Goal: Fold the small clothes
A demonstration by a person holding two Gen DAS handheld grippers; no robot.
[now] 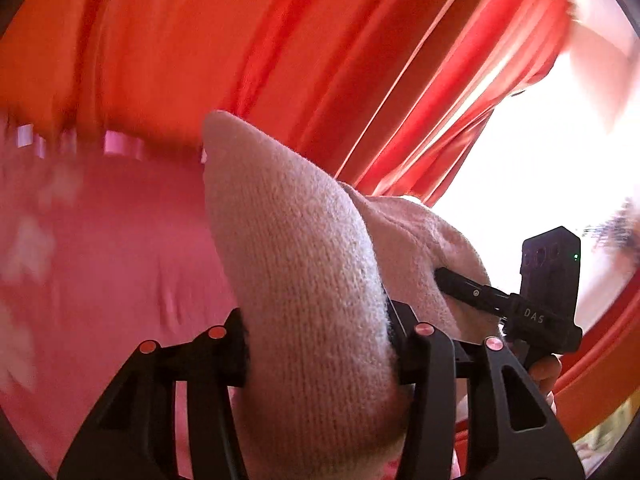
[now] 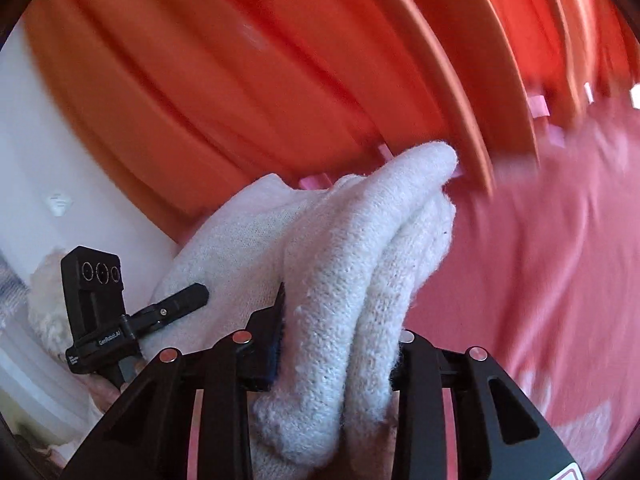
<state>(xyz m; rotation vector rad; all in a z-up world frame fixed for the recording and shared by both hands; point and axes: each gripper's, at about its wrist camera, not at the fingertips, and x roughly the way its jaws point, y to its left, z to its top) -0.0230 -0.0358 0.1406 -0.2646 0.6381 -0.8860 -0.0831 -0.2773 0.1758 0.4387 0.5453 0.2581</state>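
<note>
I have the white knitted garment (image 1: 304,280) pinched in both tools at once, lifted clear of the pink bedspread (image 1: 112,264) and hanging between my two hands in front of the orange curtain (image 1: 280,40). My left tool (image 1: 320,354) is partly closed, with a thick bunch of the knit squeezed between its pads, the cloth bulging up past the fingertips into a rounded peak. My right tool (image 2: 336,354) is closed down rather narrower on its own bunch of the same garment (image 2: 360,248), which here shows as two or three doubled ridges of knit. Each view catches the other tool off to the side, its finger lying against the cloth, so the two grips sit close together on the garment (I can't tell which edge or corner either one has, nor what kind of garment it is, since only the bunched part near the pads is in sight). As I judge it, the folding proper has hardly begun: the garment is picked up and held, but it is crumpled, not spread flat, and I see no clean fold line anywhere. What is left is to shake or lay it out on the bedspread, smooth it, make the folds, and set it down finished. The blurred surroundings hide any other clothes that may be waiting.
</note>
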